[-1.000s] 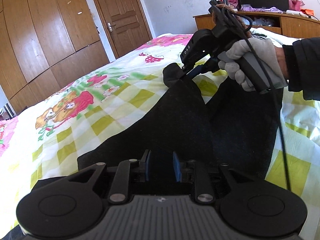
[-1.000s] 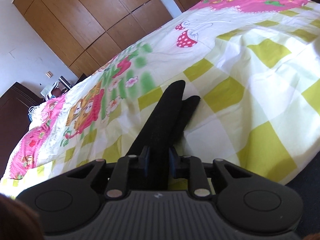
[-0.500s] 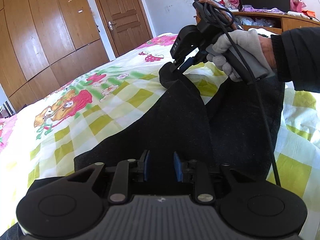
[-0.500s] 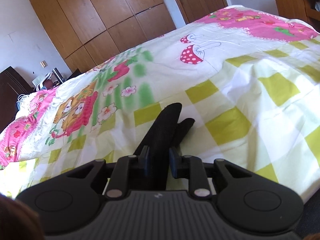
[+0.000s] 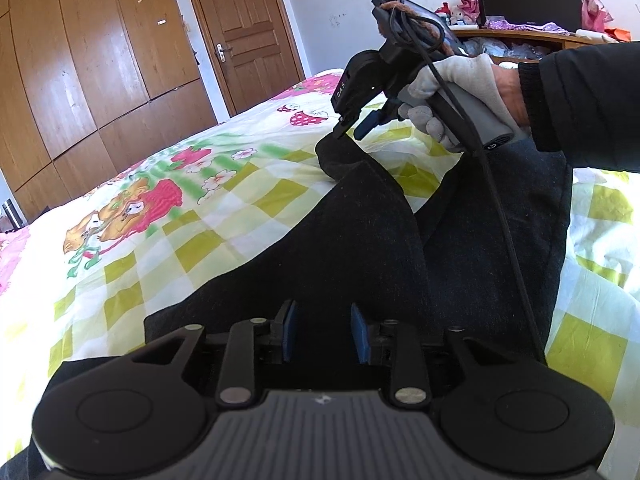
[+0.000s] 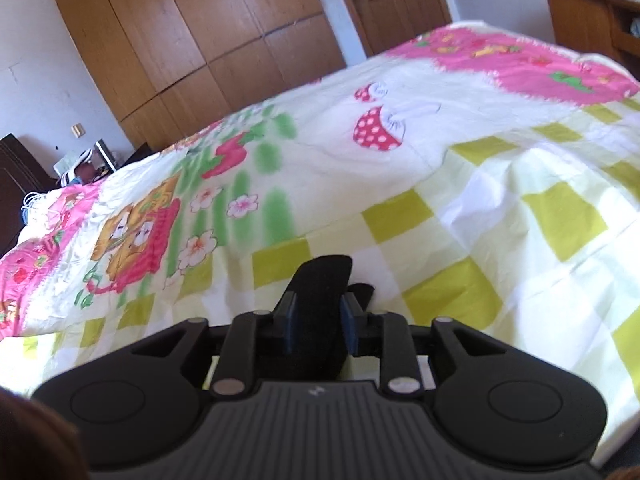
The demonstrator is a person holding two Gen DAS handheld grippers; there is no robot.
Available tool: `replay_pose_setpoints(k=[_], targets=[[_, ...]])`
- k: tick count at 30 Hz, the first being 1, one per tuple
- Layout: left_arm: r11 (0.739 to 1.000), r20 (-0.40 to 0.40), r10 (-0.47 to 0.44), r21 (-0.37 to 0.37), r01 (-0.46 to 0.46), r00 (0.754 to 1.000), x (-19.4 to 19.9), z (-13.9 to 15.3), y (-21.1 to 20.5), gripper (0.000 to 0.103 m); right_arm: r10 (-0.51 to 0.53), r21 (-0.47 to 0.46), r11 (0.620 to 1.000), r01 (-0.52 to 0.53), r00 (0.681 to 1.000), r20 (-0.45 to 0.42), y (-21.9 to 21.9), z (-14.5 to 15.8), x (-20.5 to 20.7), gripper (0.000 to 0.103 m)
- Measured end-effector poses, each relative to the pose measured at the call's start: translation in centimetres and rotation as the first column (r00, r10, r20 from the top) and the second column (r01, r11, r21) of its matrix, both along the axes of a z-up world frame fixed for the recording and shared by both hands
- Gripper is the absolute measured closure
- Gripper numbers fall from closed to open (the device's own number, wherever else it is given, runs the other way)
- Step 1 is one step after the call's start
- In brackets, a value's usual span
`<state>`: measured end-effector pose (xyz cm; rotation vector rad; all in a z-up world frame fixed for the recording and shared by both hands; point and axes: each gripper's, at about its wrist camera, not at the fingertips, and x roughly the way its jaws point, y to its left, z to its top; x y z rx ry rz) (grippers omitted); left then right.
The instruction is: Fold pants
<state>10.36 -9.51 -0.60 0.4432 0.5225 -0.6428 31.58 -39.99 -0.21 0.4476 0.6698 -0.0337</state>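
Dark pants [image 5: 344, 248] lie spread on the patterned bed sheet [image 5: 168, 208]. At the bottom of the left wrist view, my left gripper [image 5: 324, 334] rests low over the near end of the pants. Its jaws are opening; cloth lies between the blue pads [image 5: 289, 332] without a visible pinch. A gloved hand [image 5: 452, 92] holds my right gripper [image 5: 352, 130] at the far end, where a corner of the pants rises to its tips. In the right wrist view, my right gripper [image 6: 318, 320] has a bunch of the dark pants [image 6: 324, 276] filling its opening jaws.
A wooden wardrobe [image 5: 80, 60] and a door [image 5: 244, 36] stand beyond the bed. A wooden desk [image 5: 532, 40] with a black screen and clutter is at the back right. The right gripper's black cable [image 5: 508, 232] hangs across the pants. Bare sheet [image 6: 500, 184] stretches ahead of the right gripper.
The right gripper has lifted the far corner of the pants and carried it to the left. Both pairs of pads stand a little wider apart. The left gripper has stayed put.
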Motion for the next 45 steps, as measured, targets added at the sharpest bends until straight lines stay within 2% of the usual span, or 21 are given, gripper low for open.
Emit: replay_pose_setpoints(k=[6, 10, 11, 13, 18, 21, 22, 23, 25, 28, 31, 33, 36, 39, 42, 43, 45], targets=[[1.000, -0.012, 0.007, -0.014, -0.007, 1.000, 0.1, 0.1, 0.0, 0.059, -0.018, 0.054, 0.998, 0.021, 0.999, -0.051, -0.8, -0.8, 1.3, 0.071], [1.000, -0.013, 0.006, -0.016, -0.006, 1.000, 0.1, 0.1, -0.1, 0.059, -0.030, 0.035, 0.999, 0.032, 0.997, -0.066, -0.6, -0.9, 1.5, 0.071], [1.000, -0.013, 0.006, -0.015, -0.006, 1.000, 0.1, 0.1, -0.1, 0.059, -0.026, 0.036, 0.999, 0.028, 0.998, -0.060, -0.6, -0.9, 1.4, 0.072], [1.000, -0.016, 0.006, -0.013, -0.006, 1.000, 0.2, 0.0, -0.3, 0.059, 0.013, 0.065, 0.998, -0.010, 0.998, -0.055, -0.4, -0.8, 1.4, 0.089], [1.000, -0.014, 0.007, -0.012, -0.007, 1.000, 0.1, 0.3, -0.3, 0.059, 0.028, 0.119, 0.993, -0.015, 0.993, -0.110, -0.5, -1.7, 2.0, 0.089], [1.000, -0.016, 0.004, -0.015, -0.004, 1.000, 0.1, 0.3, -0.3, 0.059, 0.071, 0.172, 0.984, -0.050, 0.990, -0.123, -0.7, -1.8, 2.0, 0.085], [1.000, -0.014, 0.003, -0.015, -0.003, 1.000, 0.2, 0.3, -0.4, 0.059, 0.073, 0.161, 0.986, -0.052, 0.989, -0.126, -0.5, -1.8, 1.9, 0.085], [1.000, -0.013, 0.003, -0.014, -0.003, 1.000, 0.2, 0.3, -0.5, 0.059, 0.076, 0.137, 0.989, -0.058, 0.990, -0.123, -0.3, -1.7, 1.8, 0.087], [1.000, -0.016, 0.005, -0.017, -0.006, 1.000, 0.3, 0.3, -0.6, 0.059, 0.069, 0.082, 0.995, -0.060, 0.990, -0.120, 0.3, -1.4, 1.6, 0.099], [1.000, -0.012, 0.013, -0.012, -0.013, 1.000, 0.6, 0.8, -0.5, 0.059, 0.073, 0.108, 0.992, -0.064, 0.994, -0.083, 0.6, 0.0, 1.0, 0.099], [0.999, 0.028, 0.037, -0.007, -0.037, 0.999, 0.7, 2.7, -0.2, 0.059, 0.076, 0.177, 0.981, -0.074, 0.997, -0.006, 0.8, 3.5, 0.0, 0.099], [0.999, 0.077, 0.045, -0.009, -0.045, 0.996, 0.4, 4.7, 0.1, 0.059, 0.082, 0.225, 0.969, -0.102, 0.992, 0.100, 0.5, 7.4, -1.6, 0.099], [0.999, 0.153, 0.029, -0.016, -0.027, 0.988, -1.0, 7.5, 0.0, 0.053, 0.075, 0.286, 0.945, -0.157, 0.958, 0.276, -1.0, 13.8, -6.1, 0.100], [1.000, 0.187, -0.009, -0.021, 0.013, 0.982, -2.9, 8.8, -0.4, 0.049, 0.049, 0.309, 0.935, -0.174, 0.926, 0.375, -3.3, 17.5, -12.1, 0.100], [0.998, 0.126, -0.067, -0.014, 0.069, 0.990, -4.2, 7.4, -1.6, 0.047, -0.006, 0.308, 0.944, -0.117, 0.928, 0.372, -5.8, 16.7, -17.9, 0.100], [0.996, 0.097, -0.085, -0.001, 0.086, 0.992, -4.5, 6.3, -2.3, 0.047, -0.037, 0.313, 0.947, -0.076, 0.940, 0.339, -6.7, 15.4, -19.3, 0.100], [0.992, 0.020, -0.126, 0.024, 0.126, 0.992, -4.9, 3.8, -3.7, 0.047, -0.135, 0.358, 0.932, 0.051, 0.967, 0.215, -9.1, 10.8, -21.2, 0.100]])
